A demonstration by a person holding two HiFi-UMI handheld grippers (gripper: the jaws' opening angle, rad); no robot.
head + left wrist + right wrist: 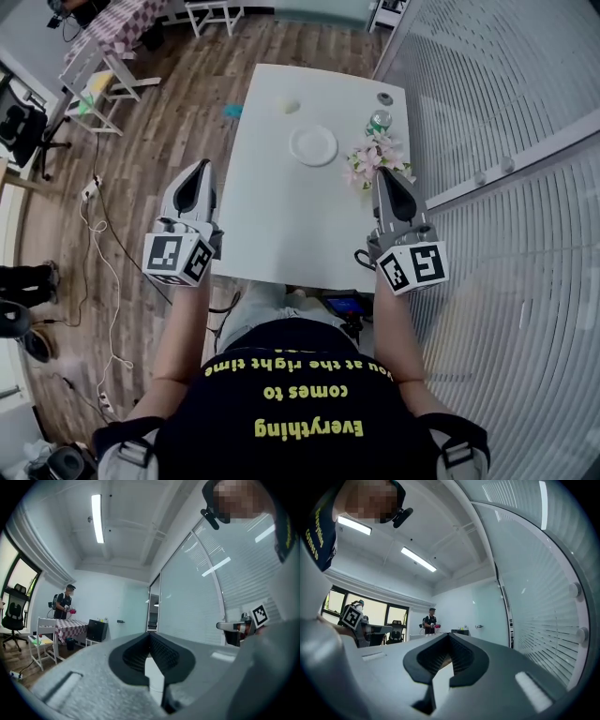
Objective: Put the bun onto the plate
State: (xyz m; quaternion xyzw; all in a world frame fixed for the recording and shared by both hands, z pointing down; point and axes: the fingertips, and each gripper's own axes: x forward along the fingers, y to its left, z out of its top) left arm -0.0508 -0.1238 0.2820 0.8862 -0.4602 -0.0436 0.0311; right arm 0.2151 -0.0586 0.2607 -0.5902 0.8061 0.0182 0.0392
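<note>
Entry: bun not yet approached; both grippers empty, near edge of the white table (272, 220).
I hold the left gripper (199, 169) and right gripper (388, 174) level, each with its jaws closed on nothing. The bun (289, 105) lies at the far side, just beyond the empty plate (313, 145) and slightly left of it. It looks too round to give a long axis. I judge the left gripper marginally nearer.

smooth matt white table (272, 225), glossy white plate (313, 146), grey-brown wood-grain plank floor (178, 112)
</note>
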